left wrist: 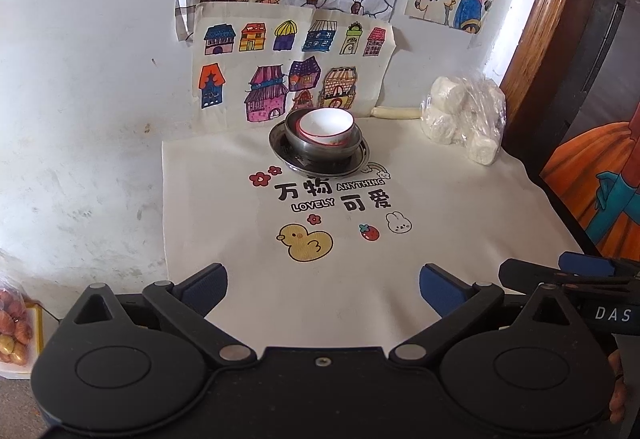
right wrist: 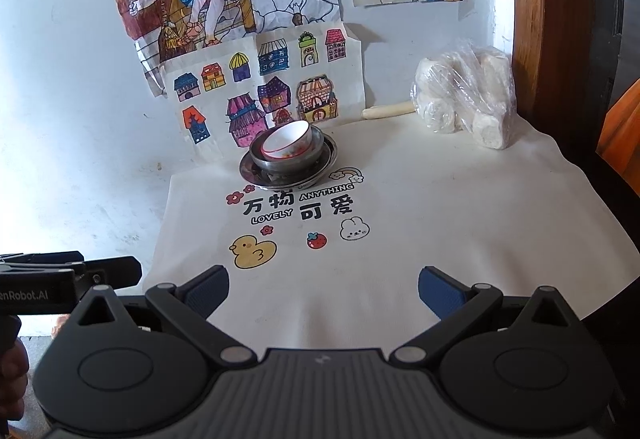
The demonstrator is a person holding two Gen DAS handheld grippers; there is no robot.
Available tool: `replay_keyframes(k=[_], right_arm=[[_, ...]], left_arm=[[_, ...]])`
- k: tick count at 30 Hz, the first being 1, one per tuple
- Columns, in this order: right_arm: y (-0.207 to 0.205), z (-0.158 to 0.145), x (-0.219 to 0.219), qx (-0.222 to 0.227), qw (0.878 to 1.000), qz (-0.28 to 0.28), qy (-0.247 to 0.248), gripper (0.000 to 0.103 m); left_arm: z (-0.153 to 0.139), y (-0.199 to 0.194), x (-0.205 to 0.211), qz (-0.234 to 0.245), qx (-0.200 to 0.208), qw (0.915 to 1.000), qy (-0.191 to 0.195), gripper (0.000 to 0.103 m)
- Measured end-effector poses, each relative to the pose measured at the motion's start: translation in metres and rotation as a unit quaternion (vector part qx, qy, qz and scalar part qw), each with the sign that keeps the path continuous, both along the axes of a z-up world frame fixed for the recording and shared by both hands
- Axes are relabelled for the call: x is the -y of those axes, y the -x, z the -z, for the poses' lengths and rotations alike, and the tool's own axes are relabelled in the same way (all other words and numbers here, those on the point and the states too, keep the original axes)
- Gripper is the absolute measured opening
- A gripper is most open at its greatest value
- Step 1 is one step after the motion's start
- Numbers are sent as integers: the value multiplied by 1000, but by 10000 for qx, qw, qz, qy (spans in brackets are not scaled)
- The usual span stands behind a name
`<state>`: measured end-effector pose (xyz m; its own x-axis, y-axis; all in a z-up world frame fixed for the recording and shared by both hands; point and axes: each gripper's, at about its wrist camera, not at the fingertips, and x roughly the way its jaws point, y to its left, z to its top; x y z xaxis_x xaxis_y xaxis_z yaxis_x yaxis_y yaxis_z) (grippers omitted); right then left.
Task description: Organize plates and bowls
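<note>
A white ceramic bowl (left wrist: 327, 127) with a red rim sits tilted inside a steel bowl (left wrist: 322, 149), which rests on a steel plate (left wrist: 320, 167) at the far side of the printed cloth (left wrist: 248, 231). The same stack shows in the right wrist view: white bowl (right wrist: 287, 139), steel bowl (right wrist: 288, 161), steel plate (right wrist: 256, 173). My left gripper (left wrist: 323, 285) is open and empty near the cloth's front edge, well short of the stack. My right gripper (right wrist: 323, 285) is also open and empty, beside the left one. Each gripper's side shows in the other's view.
A clear bag of white rolls (left wrist: 464, 117) stands at the back right, with a pale stick (left wrist: 396, 113) beside it. Drawings hang on the white wall (left wrist: 80, 79) behind. A wooden frame (left wrist: 536, 23) rises at right. A tray of nuts (left wrist: 14, 331) lies low at left.
</note>
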<state>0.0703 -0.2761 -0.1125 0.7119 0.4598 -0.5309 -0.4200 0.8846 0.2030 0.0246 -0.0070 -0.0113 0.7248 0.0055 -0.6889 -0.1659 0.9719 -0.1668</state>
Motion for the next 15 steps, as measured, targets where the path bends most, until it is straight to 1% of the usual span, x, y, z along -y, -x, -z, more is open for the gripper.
replay_keyframes(k=[6,15], right_arm=[[-4,1,-1,-30,10000,-13,29,103],[-13,3,-2,-97,9999,-53,49,103]], left_arm=[[-1,-3,0,-41,74,9999,59,101],[2,-9,3,-40,34,9999,101,101]])
